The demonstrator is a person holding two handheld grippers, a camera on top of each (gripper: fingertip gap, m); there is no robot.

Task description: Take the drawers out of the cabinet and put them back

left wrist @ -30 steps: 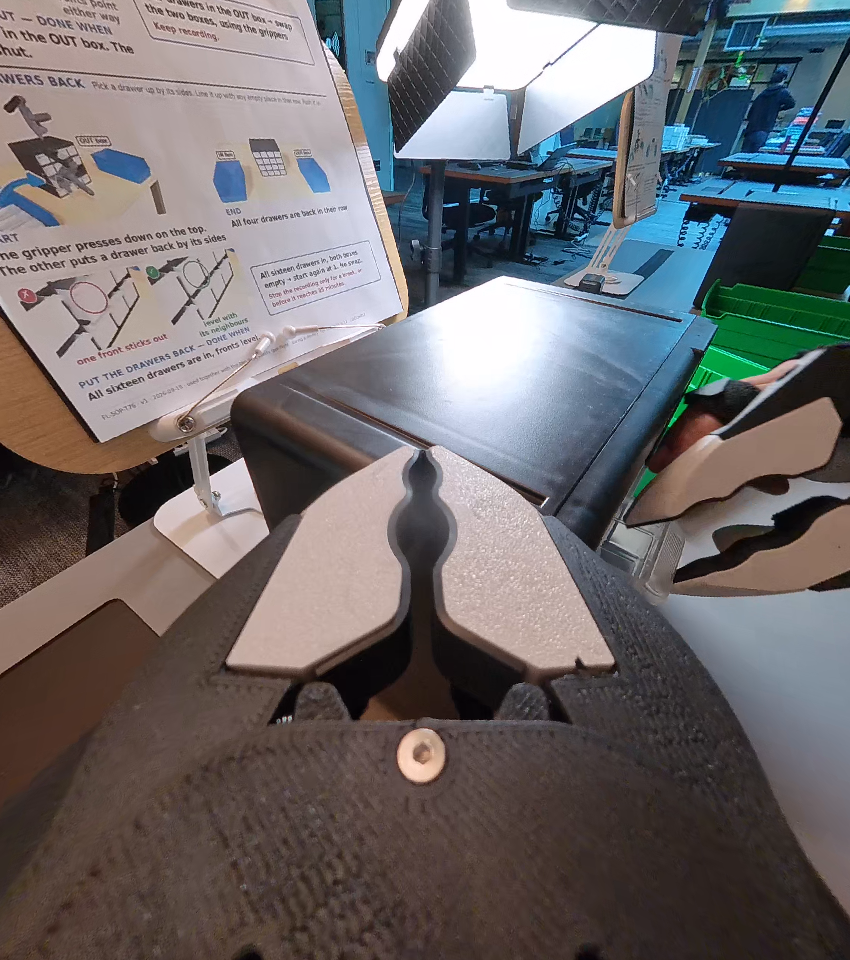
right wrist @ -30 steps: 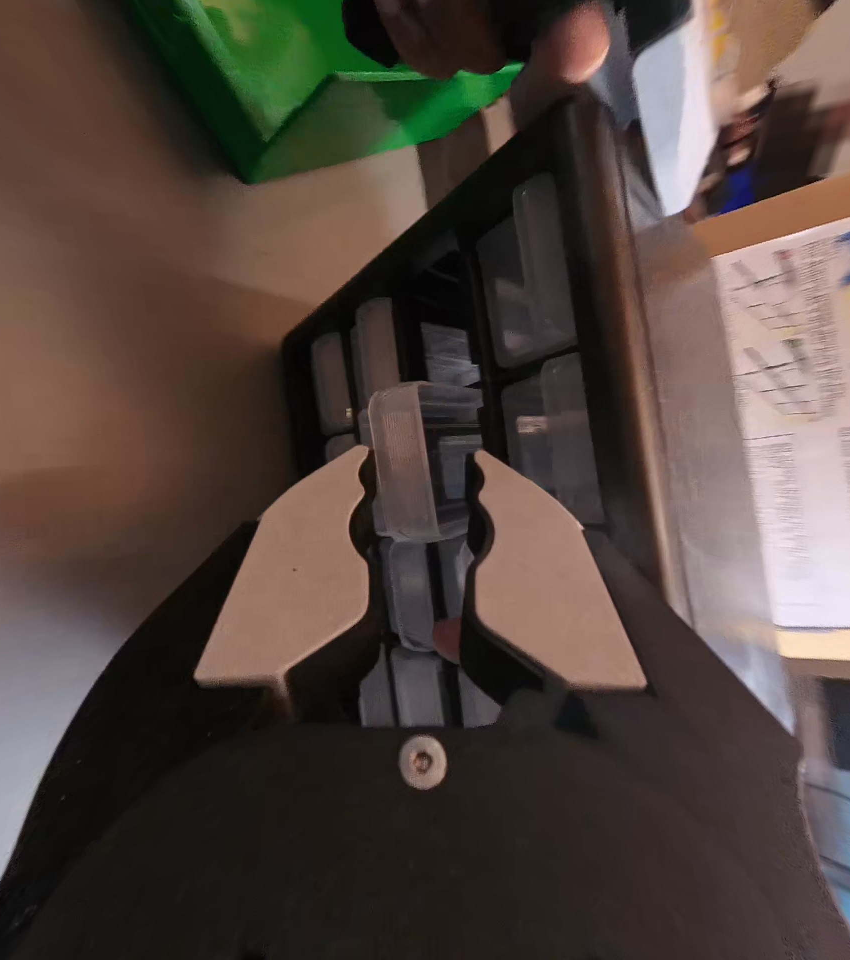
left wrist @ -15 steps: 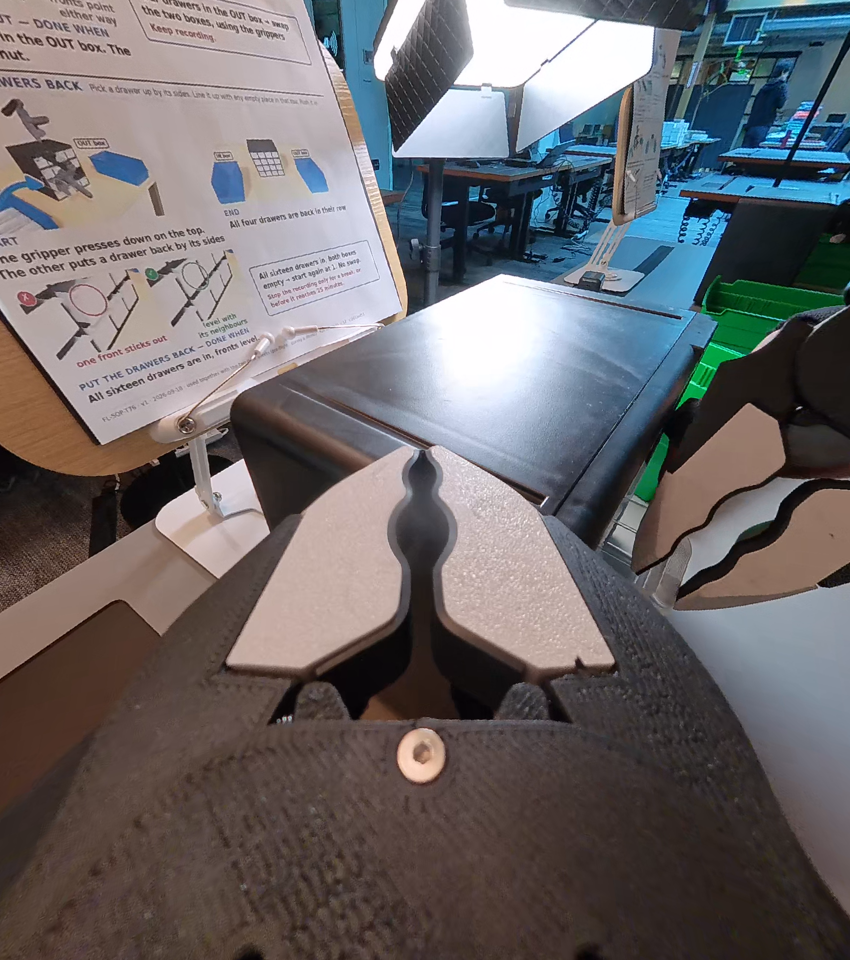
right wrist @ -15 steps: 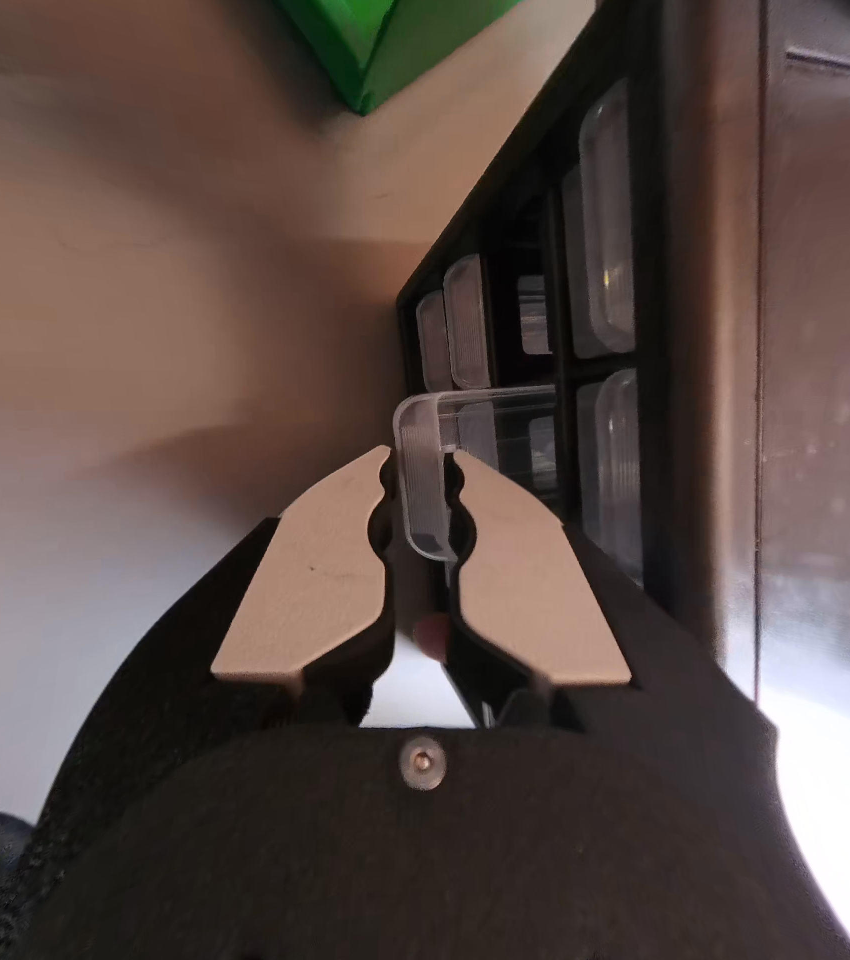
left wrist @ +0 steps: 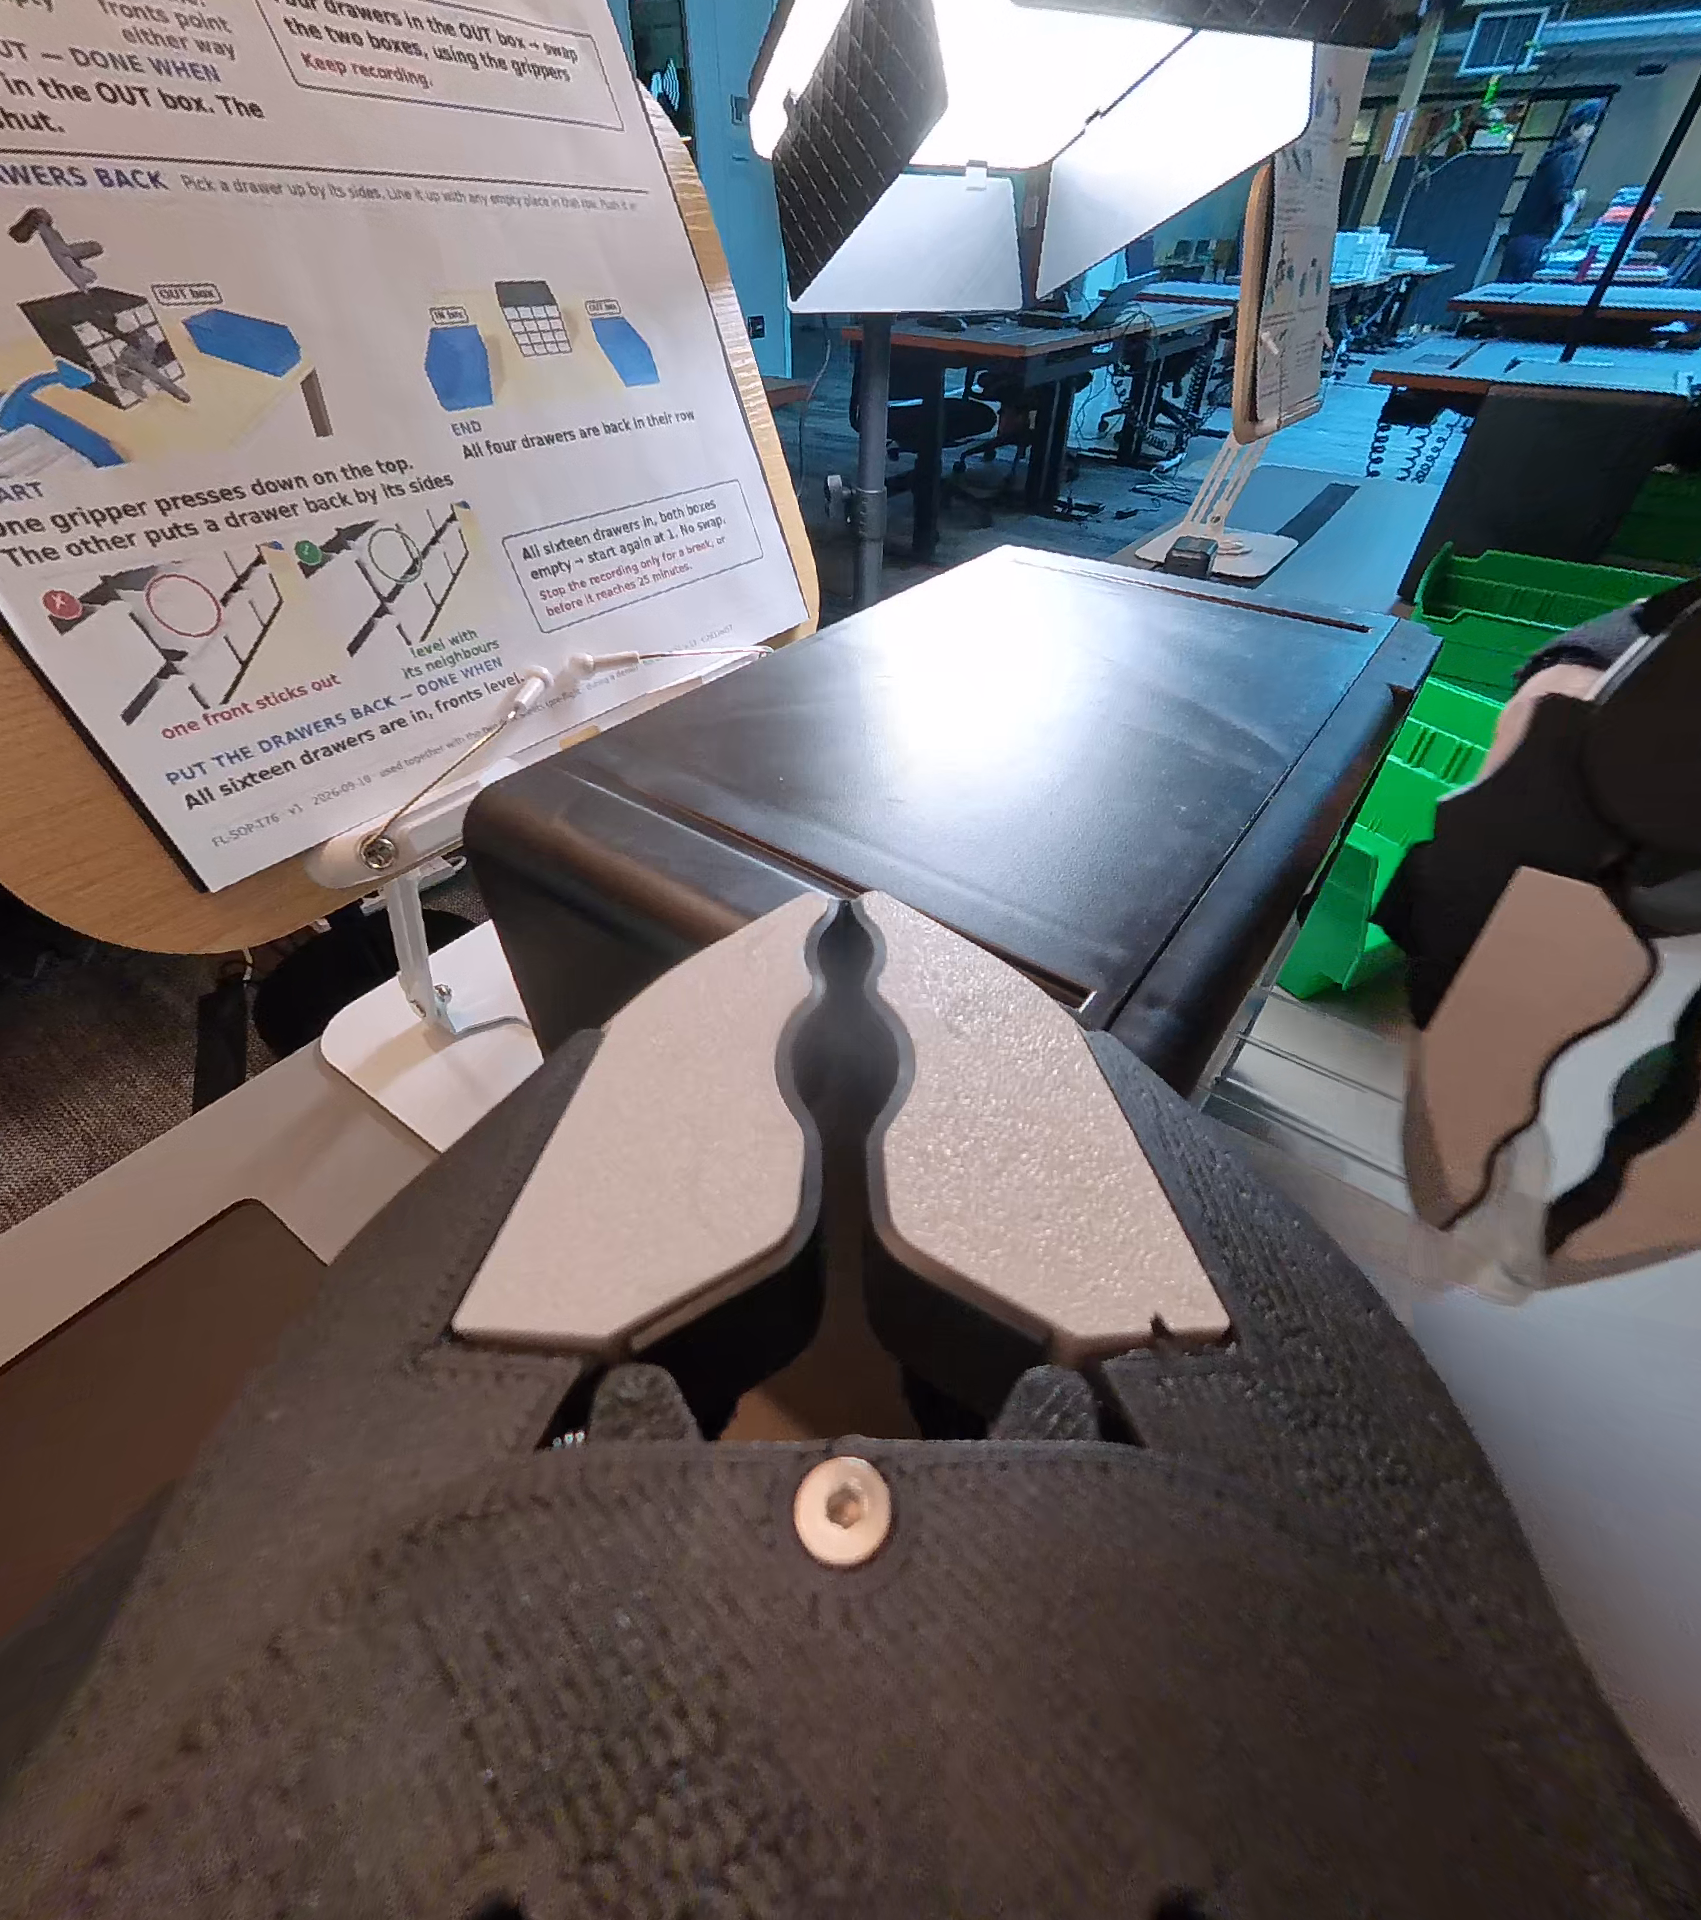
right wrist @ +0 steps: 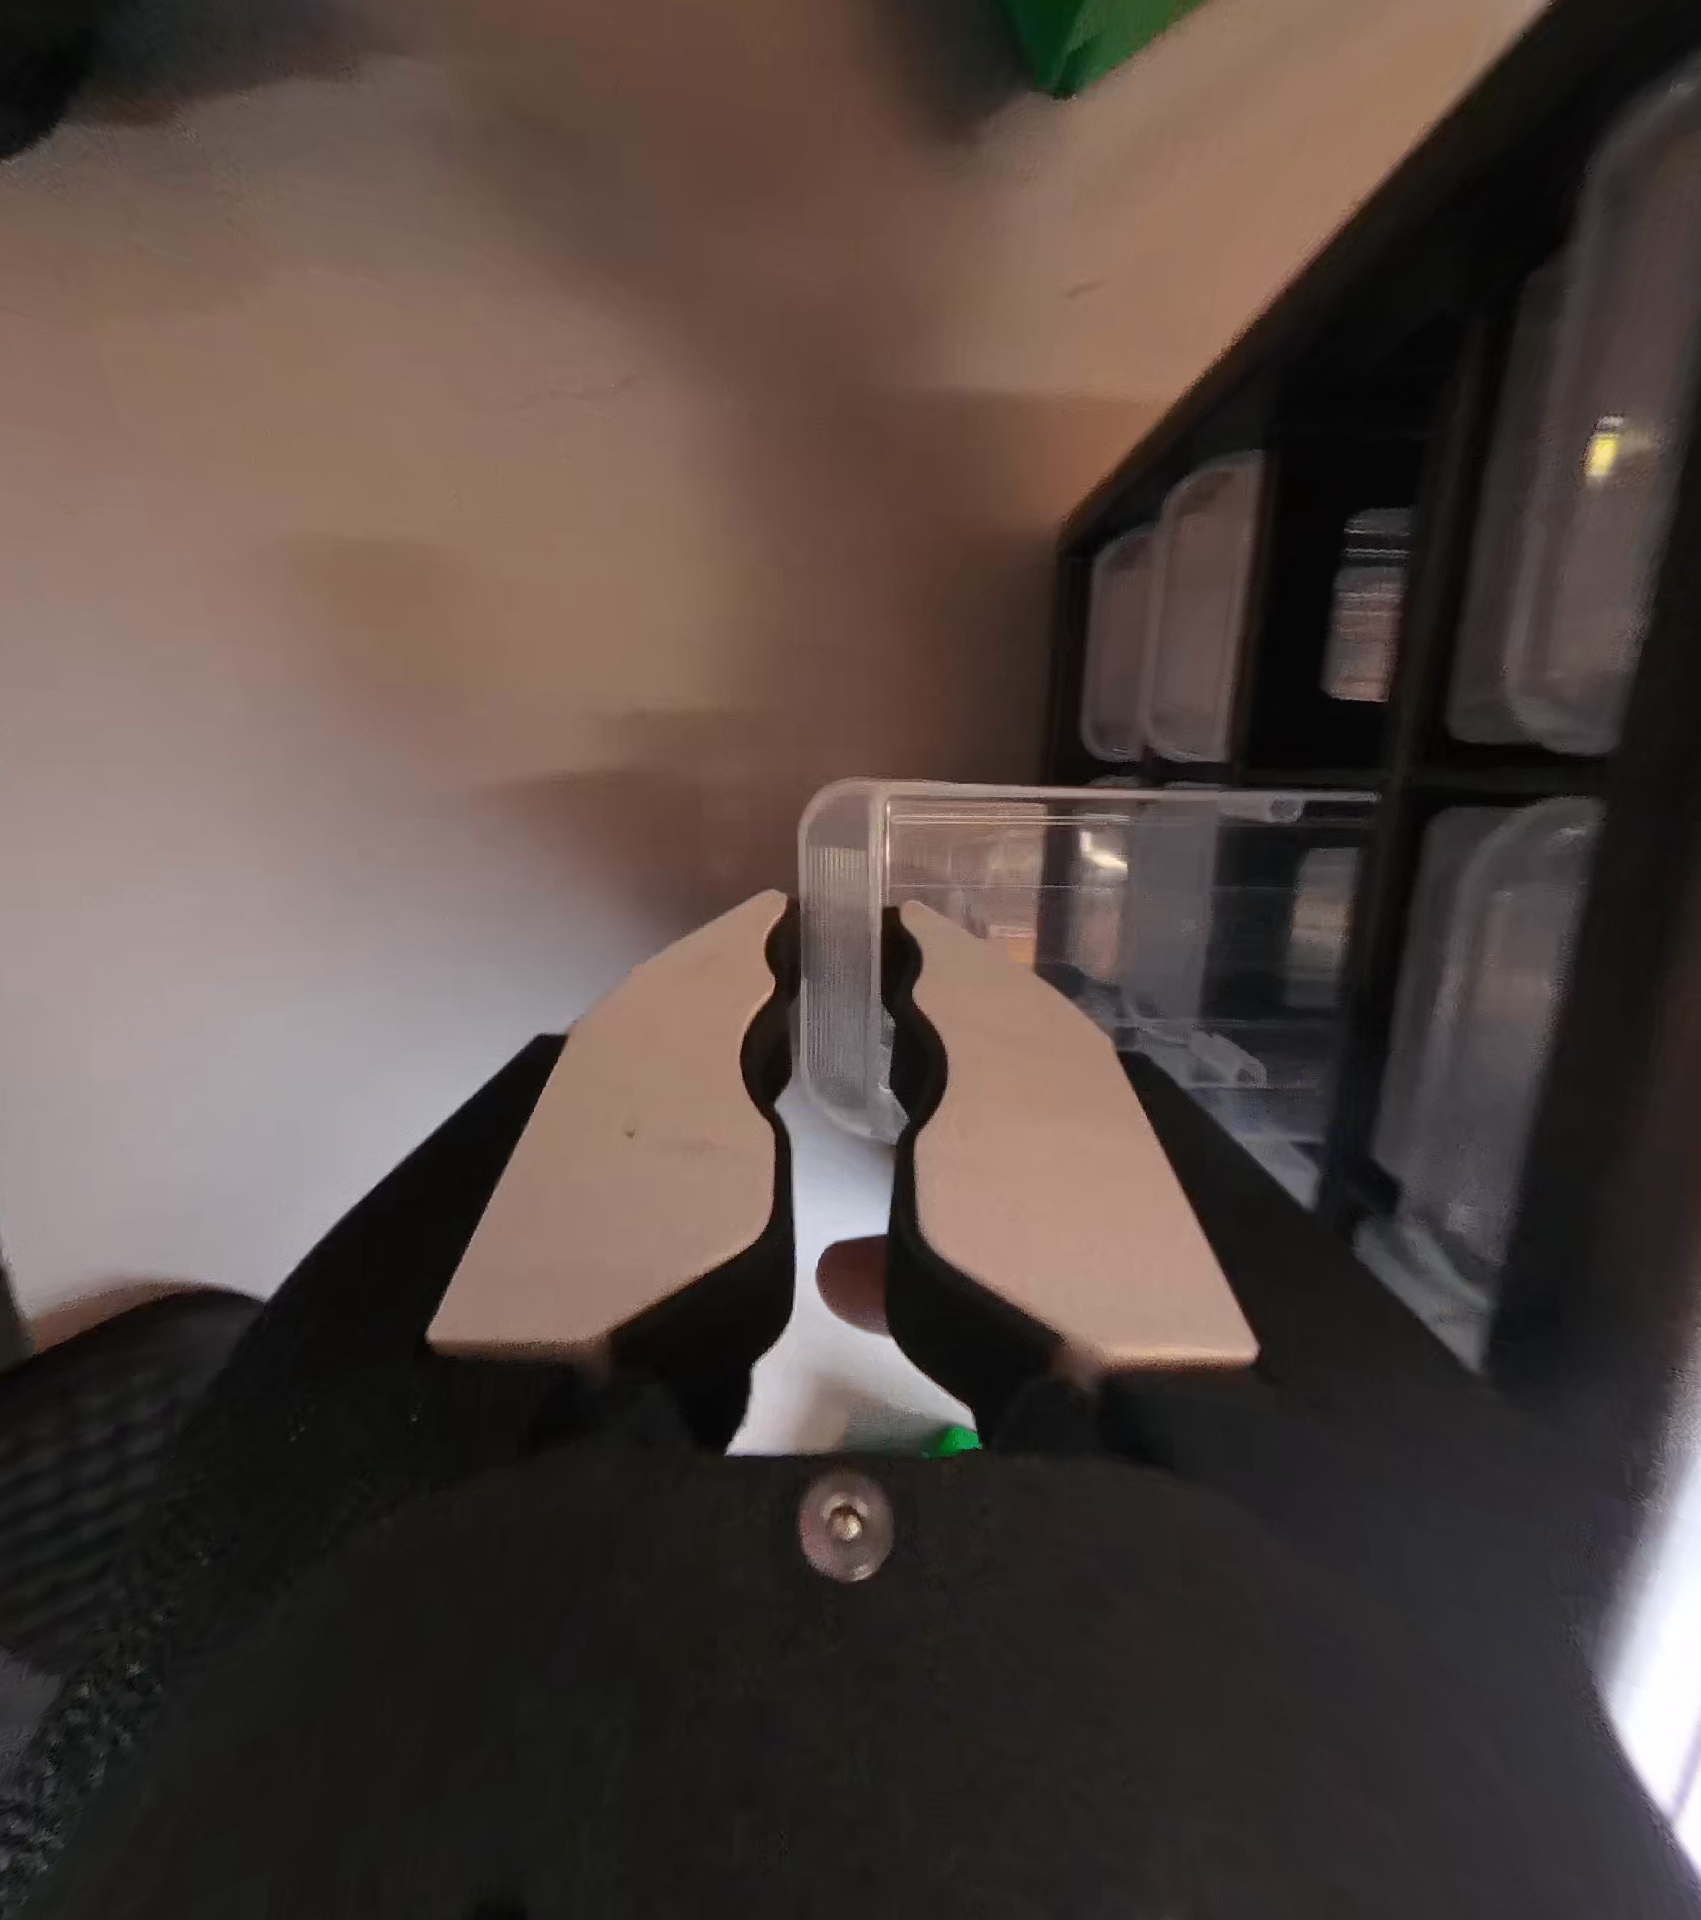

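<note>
The black cabinet stands just ahead of my left gripper, which is shut and empty, tips resting at the near edge of the cabinet's top. In the right wrist view the cabinet front runs along the right side, with several clear drawers in their slots. My right gripper is shut on the front lip of one clear drawer, which is pulled most of the way out of its slot. The right gripper also shows in the left wrist view, at the cabinet's front right.
An instruction sheet on a wooden board stands on a white stand left of the cabinet. Green bins lie behind the cabinet to the right. The white table spreads left of the cabinet front. One slot looks empty.
My right gripper has pulled the clear drawer farther out of the cabinet, away from the front. The left gripper has stayed put on the cabinet top.
</note>
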